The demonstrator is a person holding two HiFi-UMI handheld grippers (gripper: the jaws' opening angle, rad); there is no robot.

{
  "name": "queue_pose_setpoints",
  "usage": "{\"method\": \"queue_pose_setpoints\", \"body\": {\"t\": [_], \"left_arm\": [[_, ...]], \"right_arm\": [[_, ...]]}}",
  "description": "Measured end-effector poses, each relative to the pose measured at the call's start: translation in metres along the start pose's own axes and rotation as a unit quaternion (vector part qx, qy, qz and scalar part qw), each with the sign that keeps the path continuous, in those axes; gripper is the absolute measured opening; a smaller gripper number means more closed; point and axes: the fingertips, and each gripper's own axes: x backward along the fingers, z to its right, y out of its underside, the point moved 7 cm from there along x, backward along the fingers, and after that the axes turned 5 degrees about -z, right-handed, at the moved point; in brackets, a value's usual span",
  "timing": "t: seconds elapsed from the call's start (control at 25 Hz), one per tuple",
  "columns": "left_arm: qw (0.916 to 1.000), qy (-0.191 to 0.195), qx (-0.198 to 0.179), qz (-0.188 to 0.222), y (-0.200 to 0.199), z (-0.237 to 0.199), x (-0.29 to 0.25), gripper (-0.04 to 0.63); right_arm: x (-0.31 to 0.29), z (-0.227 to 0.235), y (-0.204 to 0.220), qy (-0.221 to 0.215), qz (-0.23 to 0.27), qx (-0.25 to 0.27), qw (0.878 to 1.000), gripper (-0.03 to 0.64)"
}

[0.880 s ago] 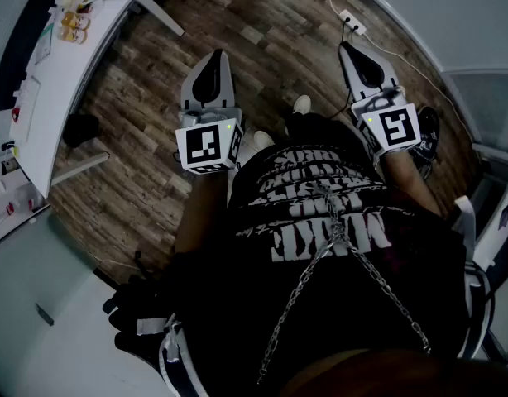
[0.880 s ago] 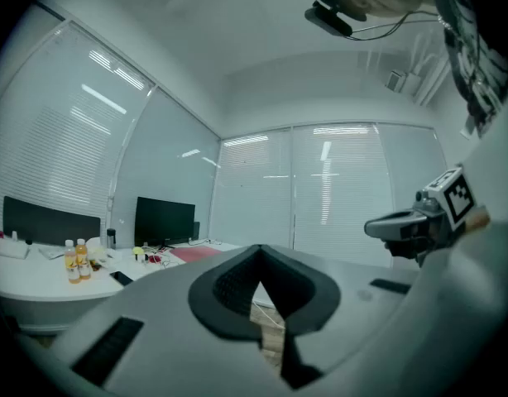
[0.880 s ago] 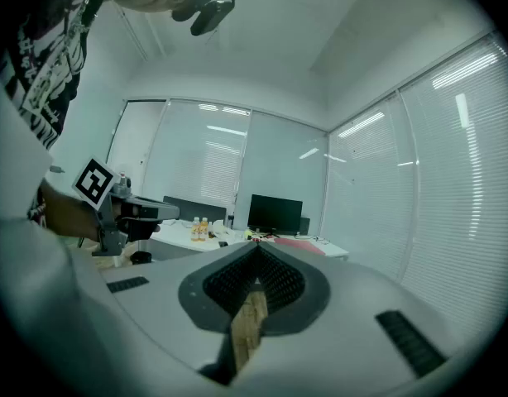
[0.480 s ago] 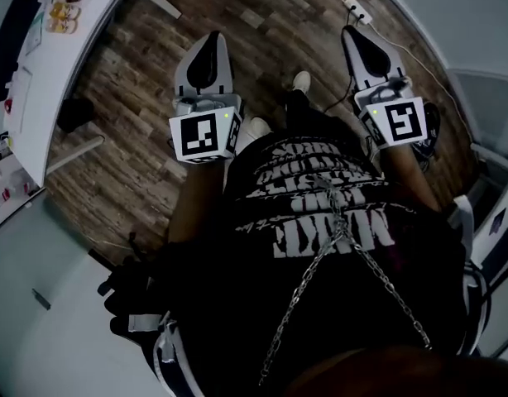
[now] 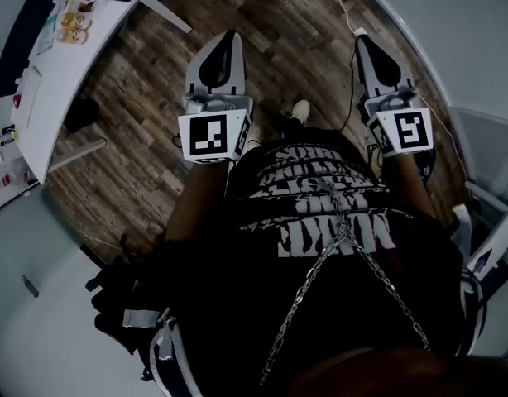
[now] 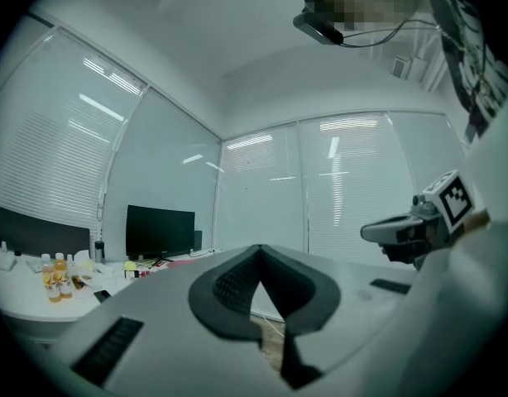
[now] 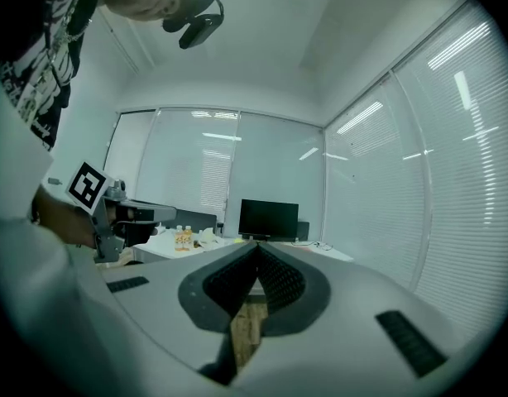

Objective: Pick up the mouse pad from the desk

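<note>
- The left gripper (image 5: pixel 229 38) and the right gripper (image 5: pixel 363 41) were held level above the wooden floor (image 5: pixel 146 147), each clenched tight with nothing between its jaws.
- The white desk (image 5: pixel 55 98), crowded with bottles (image 5: pixel 70 30), was seen well to the left of the left gripper.
- The mouse pad could not be made out on that desk.
</note>
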Motion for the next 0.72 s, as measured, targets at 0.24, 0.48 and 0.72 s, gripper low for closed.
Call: {"method": "queue_pose_setpoints", "body": {"t": [0.24,0.48,0.72], "left_arm": [[0.9993,-0.031,-0.005,0.017,-0.010,0.025,-0.055,0.008],[0.9986,-0.042,-0.007,0.032,-0.028,0.050,-0.091,0.008],[0.9988,-0.047,-0.004,0.016,-0.029,0.052,-0.108,0.008]], "right_arm": [[-0.016,0.069,-0.013,-0.036,0.021,0.013,0.999,0.000],[-0.022,0.115,-0.016,-0.071,0.033,0.017,0.997,0.000],[-0.033,0.134,-0.007,-0.075,0.026,-0.008,0.997,0.000]]}}
